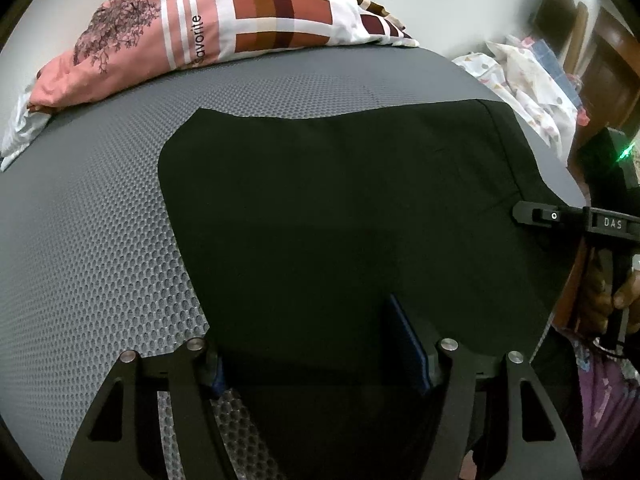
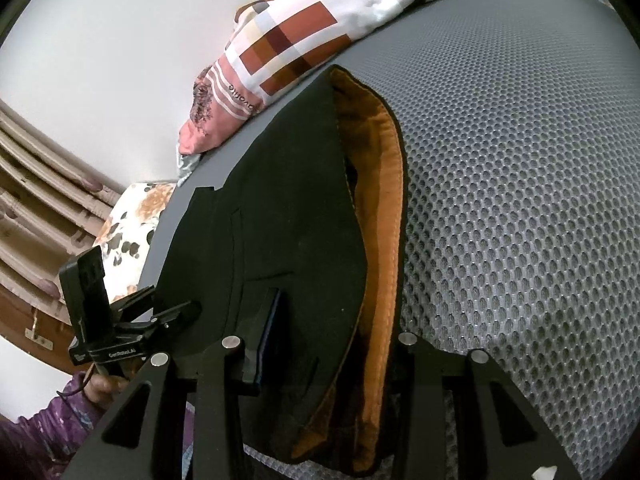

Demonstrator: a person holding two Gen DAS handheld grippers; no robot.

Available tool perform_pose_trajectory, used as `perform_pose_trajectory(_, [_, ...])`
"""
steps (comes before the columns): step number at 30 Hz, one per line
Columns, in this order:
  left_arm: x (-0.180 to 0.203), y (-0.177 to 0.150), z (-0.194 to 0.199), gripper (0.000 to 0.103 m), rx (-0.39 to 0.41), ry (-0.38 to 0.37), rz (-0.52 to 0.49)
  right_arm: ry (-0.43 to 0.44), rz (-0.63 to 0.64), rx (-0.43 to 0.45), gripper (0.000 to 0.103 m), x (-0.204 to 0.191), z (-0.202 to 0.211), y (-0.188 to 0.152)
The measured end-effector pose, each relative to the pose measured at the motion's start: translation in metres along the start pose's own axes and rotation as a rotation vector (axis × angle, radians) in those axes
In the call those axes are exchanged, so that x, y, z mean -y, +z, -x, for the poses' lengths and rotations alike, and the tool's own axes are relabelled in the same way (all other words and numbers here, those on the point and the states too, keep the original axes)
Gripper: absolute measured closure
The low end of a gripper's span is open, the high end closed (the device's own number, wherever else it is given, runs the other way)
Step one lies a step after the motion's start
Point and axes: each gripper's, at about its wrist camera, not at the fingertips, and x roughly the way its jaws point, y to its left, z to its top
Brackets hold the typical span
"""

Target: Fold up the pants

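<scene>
Black pants (image 1: 340, 208) lie folded flat on the grey mesh mattress (image 1: 88, 240). In the right wrist view the pants (image 2: 288, 208) show an orange inner waistband lining (image 2: 384, 208) along their right edge. My left gripper (image 1: 316, 360) is open, its jaws straddling the near edge of the pants, the right pad (image 1: 404, 340) resting on the cloth. My right gripper (image 2: 332, 344) is open over the waistband end, its left pad (image 2: 272, 336) on the black cloth. The right gripper also shows in the left wrist view (image 1: 536, 214) at the pants' right edge.
A patterned pink and checked pillow (image 1: 208, 24) lies at the far side of the mattress. Printed bedding (image 1: 528, 80) is piled at the right. A floral cushion (image 2: 128, 224) and wooden furniture stand to the left in the right wrist view.
</scene>
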Motion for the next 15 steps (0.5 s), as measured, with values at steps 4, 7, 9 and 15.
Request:
perform_pose_trajectory(4, [0.0,-0.0001,-0.0004,0.037,0.002,0.004,0.0,-0.015,0.013,0.005,0.069,-0.0039,-0.0004,-0.0016])
perform_pose_trajectory(7, [0.0004,-0.0002,-0.0004,0.037,0.004,0.007,0.001,-0.023,0.013,0.005,0.069,-0.0061,-0.0012,-0.0013])
perform_pose_trajectory(9, [0.0008,-0.0004,-0.0006,0.036,0.005,0.009,0.002,-0.02,0.001,0.002,0.069,-0.006,-0.0016,-0.0012])
perform_pose_trajectory(15, [0.0026,-0.0012,-0.0001,0.036,0.009,0.019,-0.002,-0.029,0.008,-0.018,0.069,-0.006,-0.0024,0.0018])
